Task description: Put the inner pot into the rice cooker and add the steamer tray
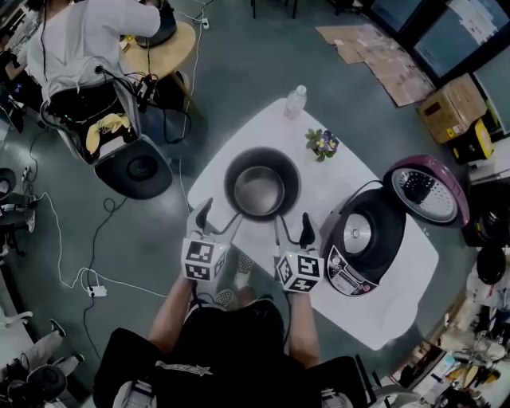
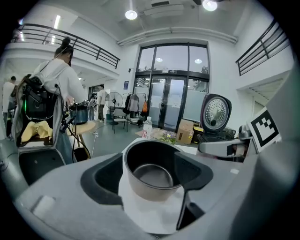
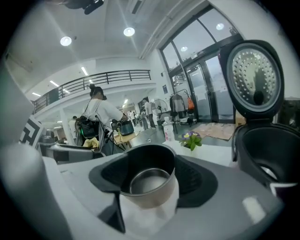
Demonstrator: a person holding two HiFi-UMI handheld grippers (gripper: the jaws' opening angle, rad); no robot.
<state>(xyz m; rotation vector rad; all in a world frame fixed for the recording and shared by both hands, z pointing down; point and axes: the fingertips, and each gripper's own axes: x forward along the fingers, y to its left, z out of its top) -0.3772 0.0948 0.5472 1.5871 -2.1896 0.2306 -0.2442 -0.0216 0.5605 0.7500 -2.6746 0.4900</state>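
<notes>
The inner pot (image 1: 261, 185) stands upright, mouth up, on the white bench (image 1: 335, 171), just left of the open rice cooker (image 1: 362, 239); your left hand-held gripper (image 1: 220, 215) and right hand-held gripper (image 1: 292, 226) sit side by side, tilted slightly down, jaws apart, clamping nothing, near the pot's near rim.

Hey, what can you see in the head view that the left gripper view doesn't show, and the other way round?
Only the head view: the rice cooker's empty inside seen from above, its control panel, and a power strip on the floor. Only the left gripper view: glass doors, ceiling lights and a balcony railing. Both: the inner pot standing on the white table, the water bottle, the flowers and the cooker's raised lid.
</notes>
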